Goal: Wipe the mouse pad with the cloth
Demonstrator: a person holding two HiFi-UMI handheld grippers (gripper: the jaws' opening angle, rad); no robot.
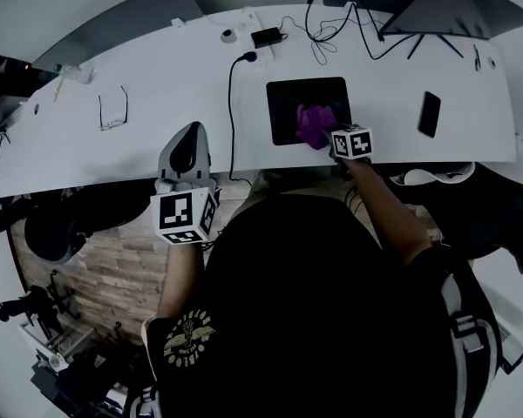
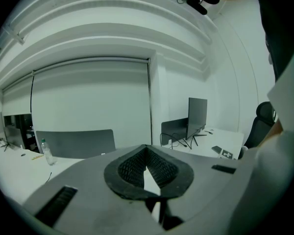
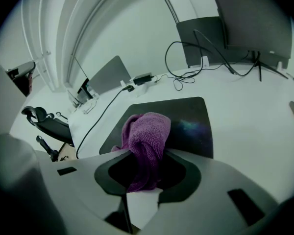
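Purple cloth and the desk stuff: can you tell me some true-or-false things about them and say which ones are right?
1. The right gripper has its jaws shut on the purple cloth. True.
2. The cloth sits over the black mouse pad. True.
3. The left gripper is holding the glasses. False: its jaws are together with nothing between them, and the glasses lie on the white desk.
4. The phone is on the mouse pad. False: the phone lies on the desk, to the right of the pad and apart from it.
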